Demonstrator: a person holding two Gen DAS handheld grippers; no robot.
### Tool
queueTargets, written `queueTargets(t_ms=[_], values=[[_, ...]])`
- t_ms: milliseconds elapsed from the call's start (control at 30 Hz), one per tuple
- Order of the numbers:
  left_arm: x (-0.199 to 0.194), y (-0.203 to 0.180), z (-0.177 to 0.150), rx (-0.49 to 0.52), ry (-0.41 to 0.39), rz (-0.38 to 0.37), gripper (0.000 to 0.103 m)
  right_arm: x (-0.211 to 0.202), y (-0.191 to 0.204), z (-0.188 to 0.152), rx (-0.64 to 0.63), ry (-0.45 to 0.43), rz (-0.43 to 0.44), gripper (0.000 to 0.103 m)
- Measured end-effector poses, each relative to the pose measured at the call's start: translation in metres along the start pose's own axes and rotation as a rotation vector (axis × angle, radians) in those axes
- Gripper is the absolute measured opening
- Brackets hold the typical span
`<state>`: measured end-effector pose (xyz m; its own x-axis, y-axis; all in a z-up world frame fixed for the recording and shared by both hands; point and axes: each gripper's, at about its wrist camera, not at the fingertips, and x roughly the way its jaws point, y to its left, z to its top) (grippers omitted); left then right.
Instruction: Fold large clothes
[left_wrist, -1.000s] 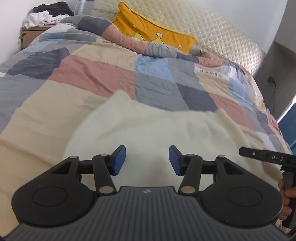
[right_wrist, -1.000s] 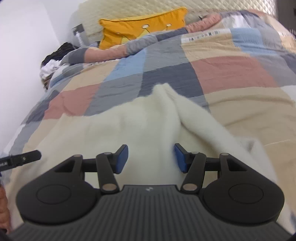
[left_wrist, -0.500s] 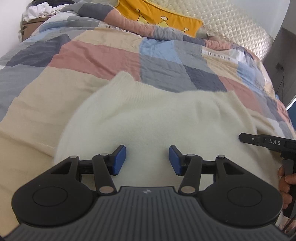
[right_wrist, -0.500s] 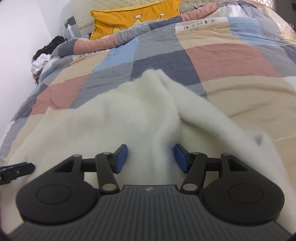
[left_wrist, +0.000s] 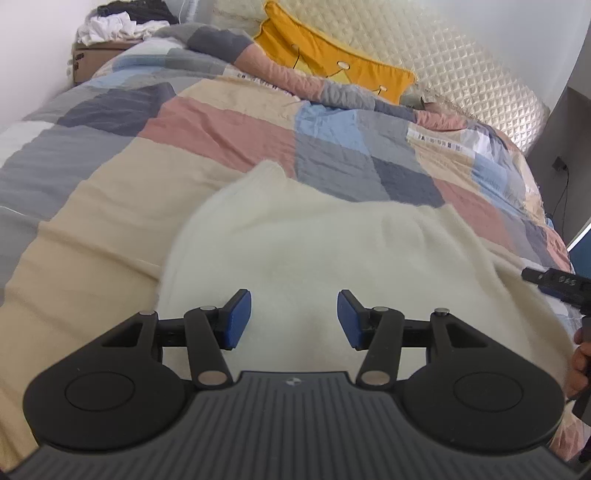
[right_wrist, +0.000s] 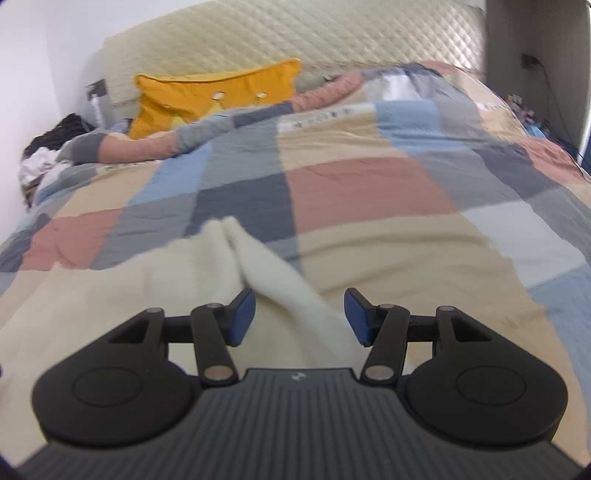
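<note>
A wide bed covered by a patchwork quilt of peach, grey, blue and cream squares fills both views, running back to a quilted cream headboard. It serves as the folding surface, broad and soft enough to spread a big garment flat. On its near part lies the task's thing, a fluffy cream-white knitted sweater, bunched rather than smoothed; in the right wrist view a narrow fold of it, possibly a sleeve, runs from near the jaws away toward the middle of the bed. A mustard-yellow cushion leans against the headboard at the far end, well apart from the work. At the far left a heap of black and white clothes sits on a cardboard box.

The left gripper hangs over the sweater's near portion, its blue pads standing moderately apart with nothing pinched between them. The right gripper has just drawn its jaws in slightly; the fold lies between them, but the pads do not appear to press it. Both seem positioned to take hold for a fold.
</note>
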<state>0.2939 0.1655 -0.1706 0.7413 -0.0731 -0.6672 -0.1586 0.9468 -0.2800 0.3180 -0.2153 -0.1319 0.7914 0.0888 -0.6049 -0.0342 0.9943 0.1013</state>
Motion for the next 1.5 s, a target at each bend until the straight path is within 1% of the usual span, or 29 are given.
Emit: queueTargets(t_ms=[67,133,267,367,467,533,567,633,733,833,900,933,1000,1033,1100,1133,1167,1367,1433,1467,1500], values=[[-0.01,-0.003,-0.006,-0.007,-0.018,0.008,0.058,0.006,-0.012,-0.003,0.063,0.036,-0.013,0.056],[-0.017,-0.003,-0.015,-0.022,-0.011,0.01,0.058,0.01,-0.021,-0.007,0.119,0.076,0.0,0.056],[-0.031,-0.008,-0.032,-0.034,-0.01,0.009,0.058,0.017,-0.022,-0.016,0.144,0.133,0.033,0.055],[-0.037,-0.012,-0.041,-0.028,-0.014,0.021,0.058,0.019,-0.021,-0.022,0.133,0.132,-0.002,0.055],[-0.04,-0.014,-0.048,-0.026,-0.023,0.048,0.058,0.02,-0.032,-0.026,0.182,0.114,-0.037,0.051],[-0.041,-0.012,-0.048,-0.033,-0.028,0.053,0.058,0.019,-0.043,-0.027,0.251,0.105,-0.03,0.051],[-0.041,-0.011,-0.048,-0.038,-0.028,0.055,0.058,0.018,-0.048,-0.027,0.273,0.098,-0.038,0.051],[-0.043,-0.009,-0.048,-0.051,-0.032,0.059,0.058,0.013,-0.054,-0.027,0.308,0.068,-0.093,0.054],[-0.046,-0.006,-0.047,-0.057,-0.036,0.064,0.058,0.011,-0.067,-0.028,0.392,0.048,-0.107,0.054],[-0.047,-0.003,-0.046,-0.07,-0.037,0.06,0.058,0.011,-0.073,-0.029,0.426,0.026,-0.121,0.054],[-0.046,-0.002,-0.046,-0.073,-0.035,0.059,0.058,0.008,-0.074,-0.026,0.439,-0.014,-0.124,0.054],[-0.046,-0.002,-0.046,-0.072,-0.034,0.06,0.058,0.004,-0.076,-0.025,0.447,-0.037,-0.131,0.052],[-0.045,-0.004,-0.046,-0.069,-0.029,0.064,0.058,-0.001,-0.079,-0.018,0.458,-0.083,-0.21,0.054],[-0.044,-0.004,-0.045,-0.067,-0.026,0.067,0.058,-0.002,-0.083,-0.016,0.474,-0.078,-0.223,0.053],[-0.043,-0.006,-0.044,-0.061,-0.026,0.071,0.058,0.001,-0.094,-0.016,0.536,-0.036,-0.165,0.054],[-0.043,-0.006,-0.044,-0.059,-0.028,0.071,0.058,0.0,-0.096,-0.017,0.559,-0.031,-0.125,0.054],[-0.043,-0.007,-0.044,-0.058,-0.029,0.071,0.058,-0.002,-0.094,-0.016,0.555,-0.03,-0.094,0.054],[-0.044,-0.005,-0.043,-0.071,-0.034,0.06,0.058,-0.01,-0.057,-0.003,0.434,-0.062,0.105,0.054],[-0.044,-0.005,-0.043,-0.072,-0.035,0.053,0.058,-0.008,-0.046,0.001,0.397,-0.059,0.152,0.053],[-0.043,-0.006,-0.042,-0.071,-0.034,0.051,0.058,-0.006,-0.041,0.004,0.368,-0.058,0.173,0.051],[-0.042,-0.007,-0.042,-0.069,-0.033,0.051,0.058,-0.002,-0.036,0.007,0.349,-0.053,0.191,0.041]])
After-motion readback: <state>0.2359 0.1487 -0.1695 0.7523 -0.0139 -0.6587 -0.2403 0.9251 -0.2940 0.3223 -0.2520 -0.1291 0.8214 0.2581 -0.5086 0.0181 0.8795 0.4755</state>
